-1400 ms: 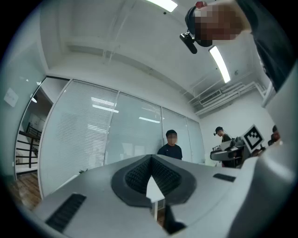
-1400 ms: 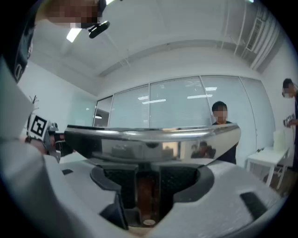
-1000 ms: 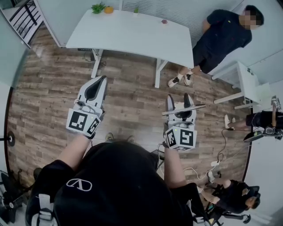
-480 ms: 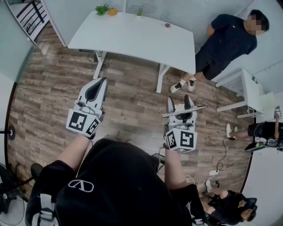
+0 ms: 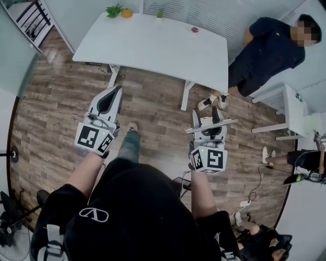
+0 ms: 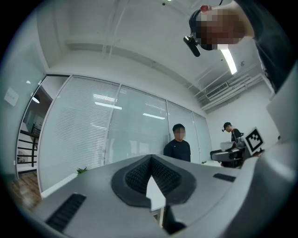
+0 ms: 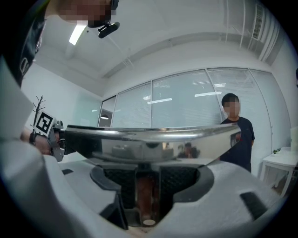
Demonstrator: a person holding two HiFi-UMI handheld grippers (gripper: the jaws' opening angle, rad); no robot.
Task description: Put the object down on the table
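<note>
Wood-plank floor (image 5: 153, 107), long white bench (image 5: 153, 43) beside a glass wall with blinds (image 5: 214, 15), small green plant (image 5: 113, 9) and orange object (image 5: 126, 12) at its far left corner, second white table (image 5: 293, 109) at right, black stair railing (image 5: 28, 20), ceiling strip light (image 6: 229, 59).

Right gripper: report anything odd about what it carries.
The right gripper is shut on a shiny metal tool by its brown handle. The wide blade sits crosswise, overhanging both jaws, over the floor, short of the white table. Nothing looks damaged.
</note>
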